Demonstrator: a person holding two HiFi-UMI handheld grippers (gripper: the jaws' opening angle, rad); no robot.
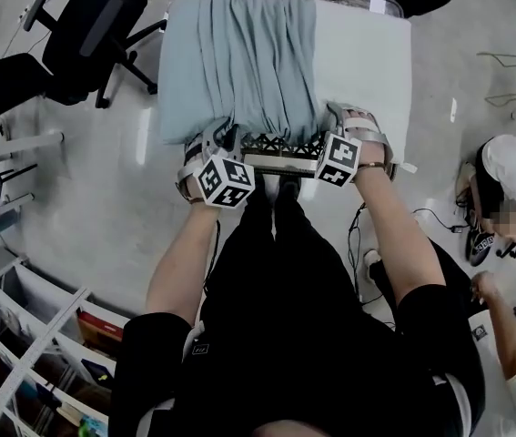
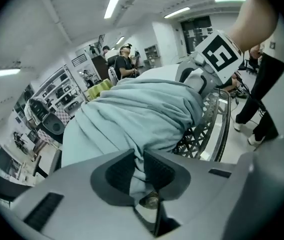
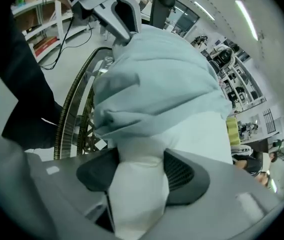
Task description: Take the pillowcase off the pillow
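**Pillowcase [image 1: 239,62] and pillow [image 1: 367,71] both gripped**

Head view: pillowcase bunched over the pillow's left part; left gripper [image 1: 212,142] and right gripper [image 1: 349,118] at the pillow's near edge.
Left gripper view: fingers [image 2: 119,171] pinch a pillowcase [image 2: 136,119] fold.
Right gripper view: fingers [image 3: 182,174] clamp the bare corner of the pillow [image 3: 139,184].

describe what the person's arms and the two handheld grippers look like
The left gripper and right gripper have pale grey plastic bodies with dark ribbed pads. Each carries a white cube printed with black square markers. The person wears a black short-sleeved top; the forearms are bare.
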